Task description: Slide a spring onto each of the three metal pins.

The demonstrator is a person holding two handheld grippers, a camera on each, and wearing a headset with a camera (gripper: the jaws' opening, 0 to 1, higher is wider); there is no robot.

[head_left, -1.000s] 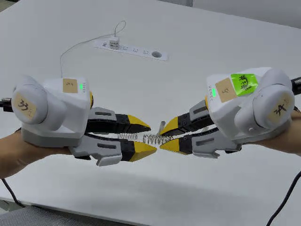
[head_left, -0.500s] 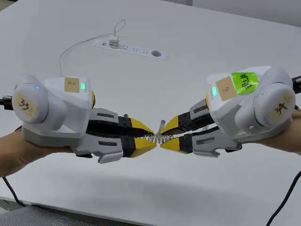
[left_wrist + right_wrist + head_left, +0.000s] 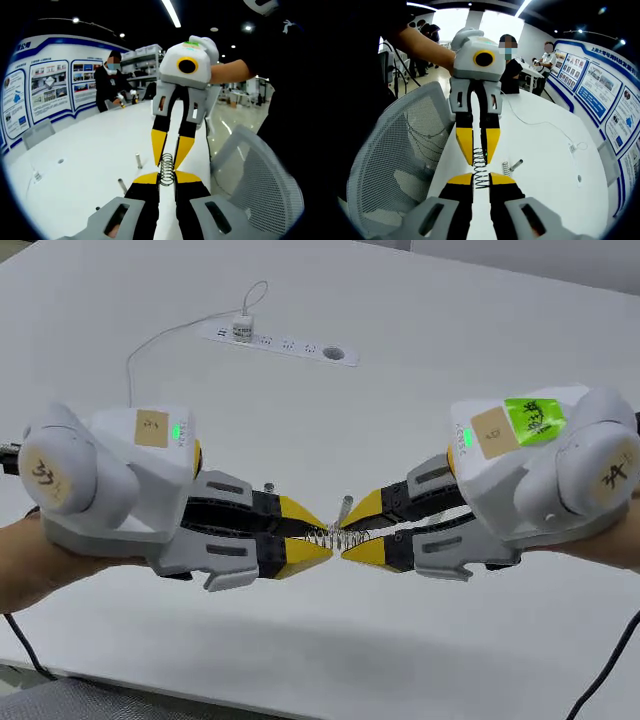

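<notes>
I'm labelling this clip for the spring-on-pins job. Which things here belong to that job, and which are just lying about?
Job: spring, gripped between left tool and right tool; metal pin; another pin; second spring, lying loose.
Lying about: power strip, white cable, mesh chair.

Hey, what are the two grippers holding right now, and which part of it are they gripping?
One spring, held level between them above the table: the left gripper pinches one end, and the right gripper pinches the other.
</notes>
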